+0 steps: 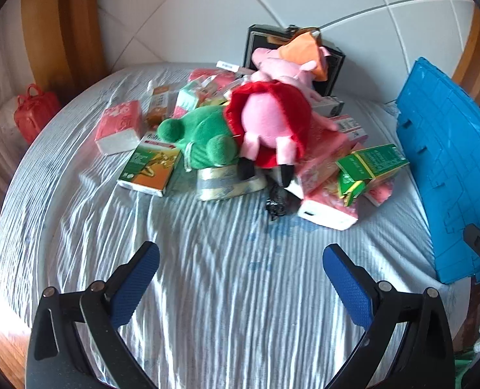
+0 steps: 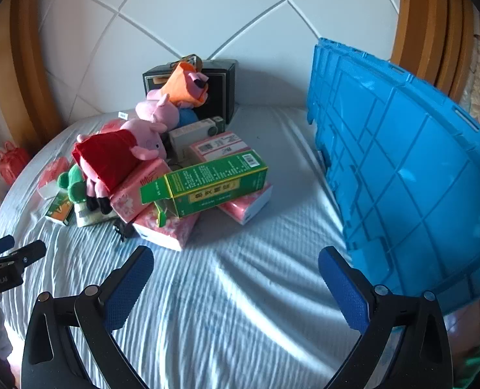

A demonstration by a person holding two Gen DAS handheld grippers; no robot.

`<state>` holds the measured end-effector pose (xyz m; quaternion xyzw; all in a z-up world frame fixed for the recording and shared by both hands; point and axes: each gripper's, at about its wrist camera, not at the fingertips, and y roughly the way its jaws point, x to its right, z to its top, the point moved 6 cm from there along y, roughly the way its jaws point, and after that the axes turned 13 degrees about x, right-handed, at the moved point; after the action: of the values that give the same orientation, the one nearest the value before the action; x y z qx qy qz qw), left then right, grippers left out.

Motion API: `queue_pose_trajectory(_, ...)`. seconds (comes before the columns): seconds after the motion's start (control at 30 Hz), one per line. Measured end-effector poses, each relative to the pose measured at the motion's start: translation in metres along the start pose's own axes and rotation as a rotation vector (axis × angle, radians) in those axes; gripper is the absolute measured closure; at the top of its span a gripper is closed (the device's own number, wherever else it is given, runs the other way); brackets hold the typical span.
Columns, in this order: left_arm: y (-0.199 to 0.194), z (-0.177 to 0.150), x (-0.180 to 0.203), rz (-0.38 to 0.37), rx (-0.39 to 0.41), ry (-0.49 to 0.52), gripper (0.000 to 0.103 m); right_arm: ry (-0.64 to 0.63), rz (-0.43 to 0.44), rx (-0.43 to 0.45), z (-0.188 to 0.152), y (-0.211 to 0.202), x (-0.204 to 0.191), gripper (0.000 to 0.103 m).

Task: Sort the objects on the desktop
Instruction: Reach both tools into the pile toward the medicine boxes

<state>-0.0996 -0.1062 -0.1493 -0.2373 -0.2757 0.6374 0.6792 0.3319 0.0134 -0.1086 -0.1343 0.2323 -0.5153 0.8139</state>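
Note:
A heap of objects lies on the striped bed sheet [image 1: 227, 275]. On top is a pink pig plush in a red dress [image 1: 269, 123] [image 2: 110, 159], with a green plush [image 1: 201, 136] beside it. A long green carton [image 2: 207, 181] [image 1: 372, 162] rests on pink tissue packs [image 2: 165, 227] [image 1: 327, 214]. A second pig plush with orange cloth [image 2: 178, 94] leans on a black box [image 2: 217, 90]. My left gripper [image 1: 240, 278] stands open over bare sheet in front of the heap. My right gripper [image 2: 236, 278] is open too, holding nothing, near the blue crate [image 2: 411, 175].
The blue crate [image 1: 450, 162] stands on the bed's right side. A pink tissue pack [image 1: 120, 126] and a green-orange box [image 1: 149, 165] lie left of the heap. A red bag [image 1: 32, 113] sits off the bed at left. A white padded headboard [image 2: 207, 9] rises behind.

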Motion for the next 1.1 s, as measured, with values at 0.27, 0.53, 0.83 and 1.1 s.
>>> queue_pose_trajectory(0.27,0.050,-0.019,-0.088,0.135,-0.107,-0.056,0.001,0.025,0.001,-0.105,-0.016,0.054,-0.015,0.000)
queue_pose_trajectory(0.53,0.108,0.014,-0.138,0.180,-0.137,-0.041,0.001,0.122,-0.018,-0.180,-0.004,0.114,-0.010,0.000)
queue_pose_trajectory(0.83,0.189,0.058,-0.127,0.167,-0.174,0.123,0.001,0.255,-0.059,-0.238,0.035,0.173,-0.001,0.000)
queue_pose_trajectory(1.1,0.232,0.060,-0.117,0.110,-0.215,0.143,0.000,0.251,-0.098,-0.329,0.029,0.222,-0.017,0.000)
